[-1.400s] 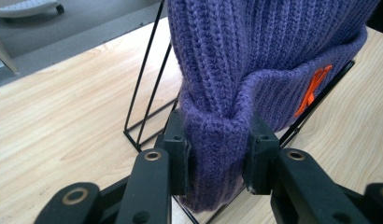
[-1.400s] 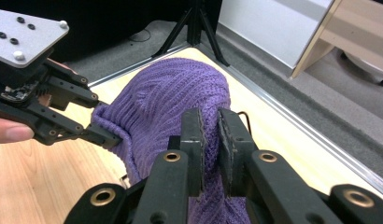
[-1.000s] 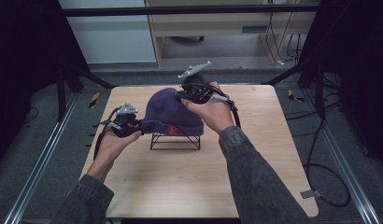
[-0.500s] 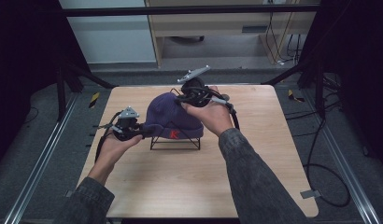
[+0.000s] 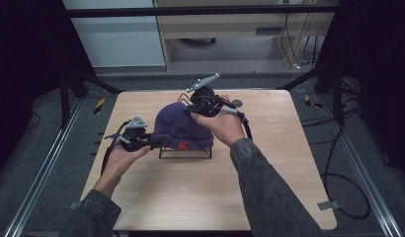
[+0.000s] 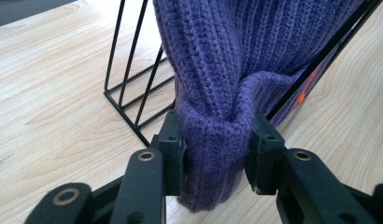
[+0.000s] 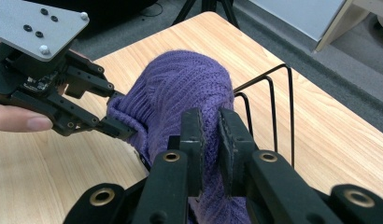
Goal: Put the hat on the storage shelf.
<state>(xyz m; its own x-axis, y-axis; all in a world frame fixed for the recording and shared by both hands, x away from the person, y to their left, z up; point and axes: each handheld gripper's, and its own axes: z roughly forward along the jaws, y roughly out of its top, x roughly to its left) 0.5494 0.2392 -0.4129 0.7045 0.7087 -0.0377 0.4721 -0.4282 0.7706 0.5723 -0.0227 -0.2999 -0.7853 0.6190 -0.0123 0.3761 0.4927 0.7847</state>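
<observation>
A purple knit beanie [image 5: 178,126] with a red K [image 5: 182,144] on its cuff is draped over a black wire rack [image 5: 185,153] in the middle of the table. My left gripper [image 5: 153,141] is at the beanie's left side. In the left gripper view it [image 6: 217,135] is shut on a bunched fold of the cuff [image 6: 213,154]. My right gripper [image 5: 193,109] is at the top right of the beanie, and in its own view it [image 7: 210,126] is shut on a pinch of the knit [image 7: 185,88]. That view also has the left gripper [image 7: 122,128] holding the cuff.
The light wooden table [image 5: 279,148] has bare surface in front of and beside the rack. Rack wires [image 7: 273,102] stick out past the beanie on the far side. Cables [image 5: 339,173] trail off the table's right edge. A cabinet [image 5: 230,29] stands behind the table.
Both grippers have moved a little lower and toward the person with the beanie. It now sits further down over the rack, and the red K on the cuff has come into sight.
</observation>
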